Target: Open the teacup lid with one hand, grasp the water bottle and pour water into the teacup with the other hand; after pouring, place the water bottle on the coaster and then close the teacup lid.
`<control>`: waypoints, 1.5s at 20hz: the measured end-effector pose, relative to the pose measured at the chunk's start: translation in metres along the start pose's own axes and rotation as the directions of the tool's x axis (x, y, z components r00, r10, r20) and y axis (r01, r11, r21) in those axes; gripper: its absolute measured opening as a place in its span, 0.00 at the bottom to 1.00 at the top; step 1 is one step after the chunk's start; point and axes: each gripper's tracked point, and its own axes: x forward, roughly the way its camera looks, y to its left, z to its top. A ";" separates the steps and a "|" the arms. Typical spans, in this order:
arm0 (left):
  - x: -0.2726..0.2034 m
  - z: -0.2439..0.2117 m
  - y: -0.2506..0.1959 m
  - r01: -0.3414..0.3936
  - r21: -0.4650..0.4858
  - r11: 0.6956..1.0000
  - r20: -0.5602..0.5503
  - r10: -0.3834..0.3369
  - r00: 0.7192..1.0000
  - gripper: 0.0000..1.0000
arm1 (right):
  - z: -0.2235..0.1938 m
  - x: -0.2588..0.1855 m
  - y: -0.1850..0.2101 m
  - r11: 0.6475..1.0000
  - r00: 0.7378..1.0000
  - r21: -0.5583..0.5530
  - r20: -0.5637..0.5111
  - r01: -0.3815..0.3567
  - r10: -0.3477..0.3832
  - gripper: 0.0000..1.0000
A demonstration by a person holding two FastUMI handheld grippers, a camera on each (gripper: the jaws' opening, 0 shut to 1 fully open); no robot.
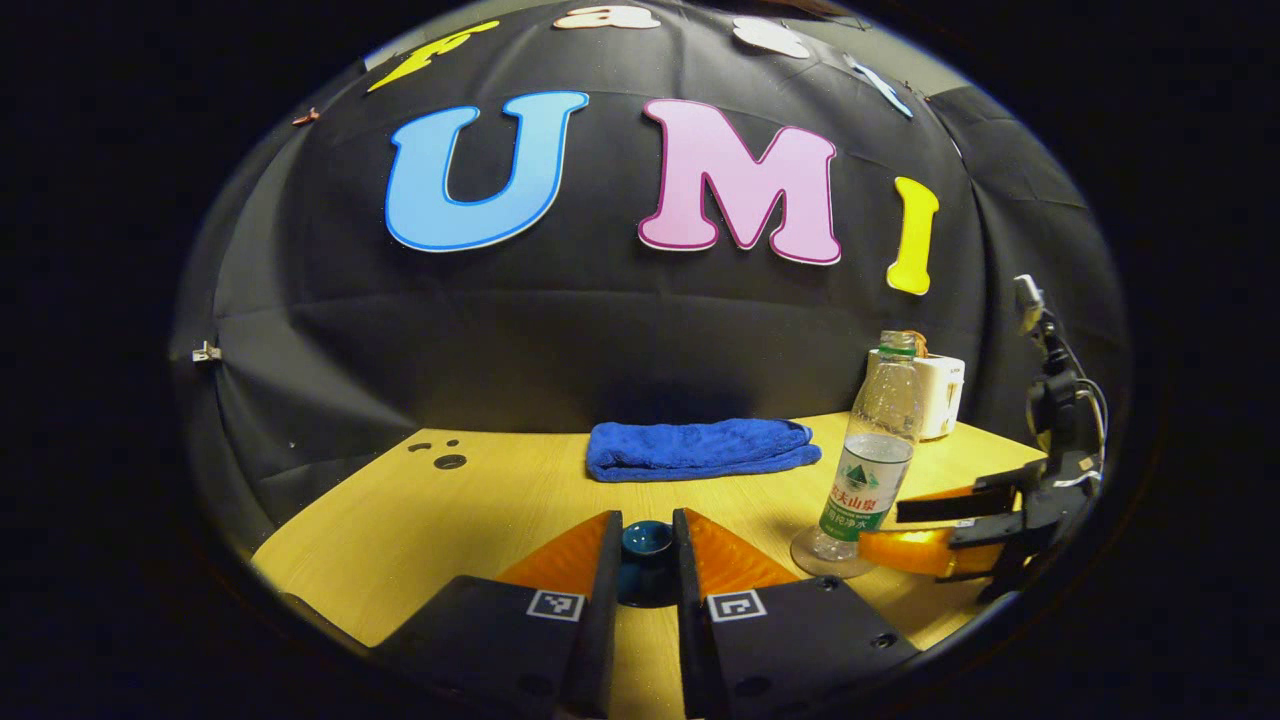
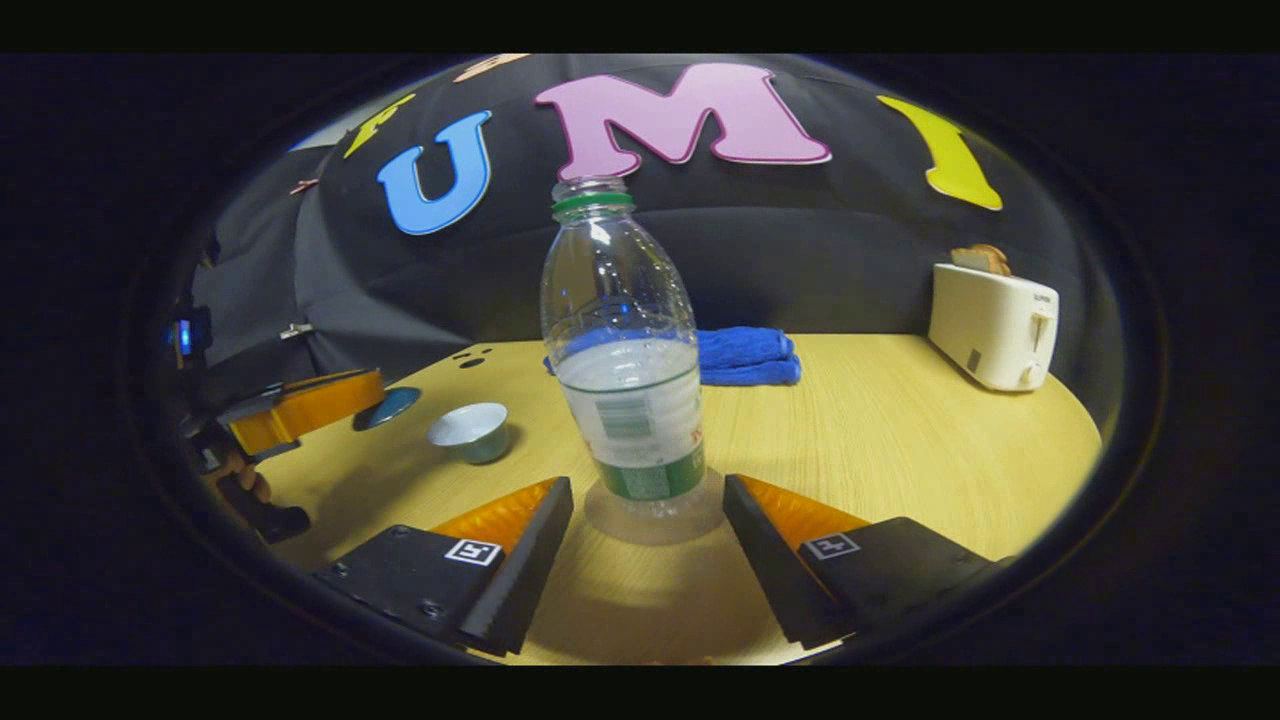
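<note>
Right, the left gripper [image 1: 646,560] has its jaws pinching the lid [image 1: 645,545] at lower centre of its view, lifted off. The cup [image 2: 470,430] sits open at left of the right gripper view. The right gripper [image 2: 648,545], jaws spread, flanks the bottle [image 2: 625,400] standing on the tabletop [image 2: 900,440] (uncapped, it looks). Lid done; grasp, pour, coaster [image 2: 388,407] and closing all remain.

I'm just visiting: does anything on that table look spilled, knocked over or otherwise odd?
Nothing spilled or toppled. The water bottle stands upright on the table, cap off, and the teacup sits open, as pouring needs. The one curiosity: a toaster with bread in it, at the back.
</note>
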 end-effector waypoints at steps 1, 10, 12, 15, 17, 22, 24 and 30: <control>0.007 -0.002 -0.001 0.003 0.003 1.000 0.003 -0.003 1.000 0.27 | -0.001 -0.007 -0.003 1.000 1.000 0.003 0.007 0.019 -0.019 0.93; 0.048 -0.028 -0.006 0.009 0.029 1.000 -0.023 -0.009 1.000 0.30 | 0.013 -0.041 -0.040 0.991 0.990 0.031 0.044 0.131 -0.132 0.93; 0.051 -0.033 -0.007 0.013 0.035 0.999 -0.032 -0.012 0.999 0.31 | 0.013 -0.041 -0.043 0.990 0.990 0.039 0.042 0.136 -0.137 0.93; 0.054 -0.036 -0.009 0.018 0.053 0.998 -0.041 -0.016 0.999 0.31 | 0.019 -0.041 -0.042 0.991 0.990 0.043 0.053 0.130 -0.132 0.93; 0.054 -0.037 -0.012 0.021 0.071 0.997 -0.049 -0.018 0.999 0.29 | 0.021 -0.041 -0.041 0.991 0.990 0.043 0.059 0.128 -0.130 0.93; 0.053 -0.038 -0.010 0.003 0.078 0.997 -0.050 0.001 0.999 0.40 | 0.029 -0.045 -0.041 0.991 0.989 0.035 0.069 0.126 -0.128 0.93; 0.051 -0.036 -0.011 0.006 0.076 0.997 -0.054 -0.002 0.999 0.55 | 0.033 -0.049 -0.041 0.991 0.989 0.036 0.072 0.126 -0.129 0.93; 0.008 0.006 -0.014 0.016 0.007 1.000 -0.052 -0.015 0.999 0.90 | 0.081 -0.076 -0.026 0.990 0.984 0.028 0.109 0.135 -0.138 0.93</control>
